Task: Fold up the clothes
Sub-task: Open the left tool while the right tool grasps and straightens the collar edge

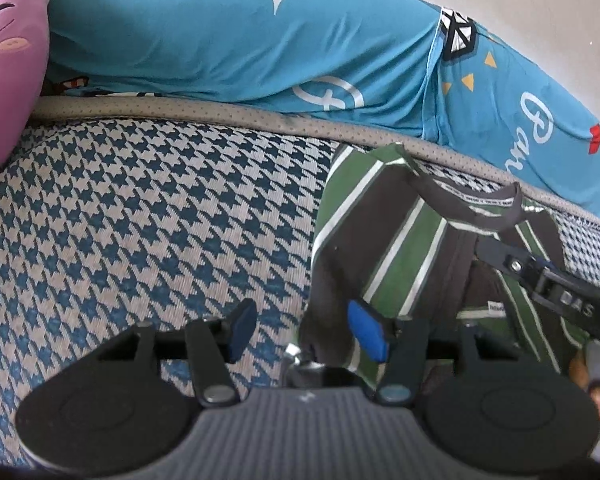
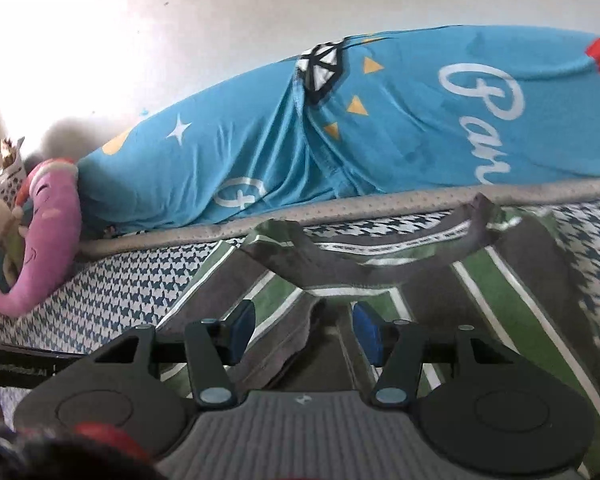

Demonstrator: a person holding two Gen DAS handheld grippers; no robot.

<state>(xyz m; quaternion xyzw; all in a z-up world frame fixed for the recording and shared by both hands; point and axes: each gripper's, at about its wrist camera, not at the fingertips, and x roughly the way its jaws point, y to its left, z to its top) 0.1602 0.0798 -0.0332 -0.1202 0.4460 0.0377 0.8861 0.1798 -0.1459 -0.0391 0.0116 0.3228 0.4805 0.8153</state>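
- While the striped shirt [image 2: 380,292] lies on the houndstooth bed cover [image 1: 140,220], its collar [image 2: 380,256] toward the far side, both grippers gape wide, holding nothing.
- Left hand-held gripper [image 1: 306,330] hangs over the shirt's left edge; right hand-held gripper [image 2: 304,330] over a bunched ridge.
- Risk: pinching the cover together with the shirt, or catching only one layer, so any fold skews.
- No containers visible.

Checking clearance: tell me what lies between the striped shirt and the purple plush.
Only bare houndstooth bedcover between striped shirt and purple plush, per the right wrist view.
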